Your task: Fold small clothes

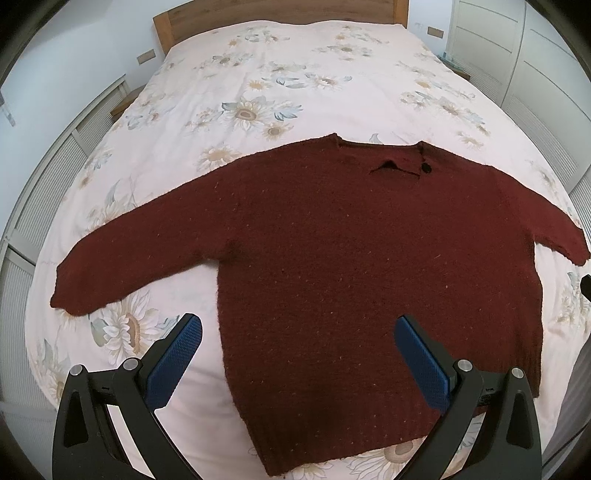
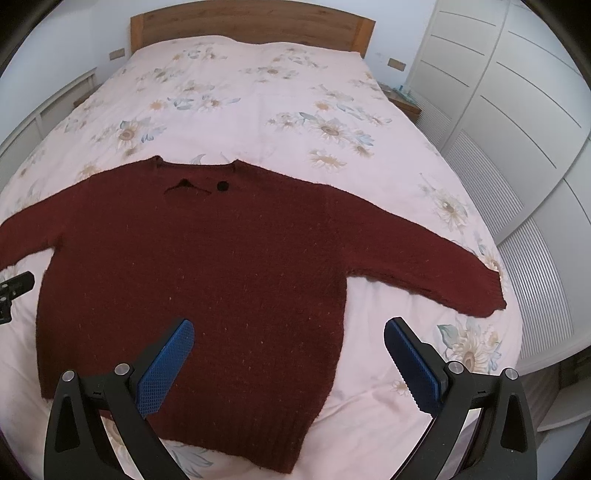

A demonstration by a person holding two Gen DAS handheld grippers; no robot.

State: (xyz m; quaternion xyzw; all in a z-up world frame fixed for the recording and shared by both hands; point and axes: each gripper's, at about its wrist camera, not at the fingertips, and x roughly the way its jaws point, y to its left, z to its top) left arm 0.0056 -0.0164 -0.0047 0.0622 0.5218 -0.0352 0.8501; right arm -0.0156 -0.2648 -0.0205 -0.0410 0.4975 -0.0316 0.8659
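Note:
A dark red knitted sweater (image 1: pixel 351 258) lies flat on the bed, neck away from me, both sleeves spread out; it also shows in the right wrist view (image 2: pixel 207 280). A black button (image 2: pixel 222 186) sits at the neck opening. My left gripper (image 1: pixel 297 328) is open and empty, hovering over the sweater's lower left edge. My right gripper (image 2: pixel 288 330) is open and empty, hovering over the sweater's lower right edge. The left gripper's tip shows at the left edge of the right wrist view (image 2: pixel 14 286).
The bed has a pale pink floral cover (image 1: pixel 258 92) and a wooden headboard (image 2: pixel 251 22). White wardrobe doors (image 2: pixel 517 110) stand to the right, white louvred panels (image 1: pixel 44 184) to the left. A small bedside table (image 2: pixel 404 99) sits by the headboard.

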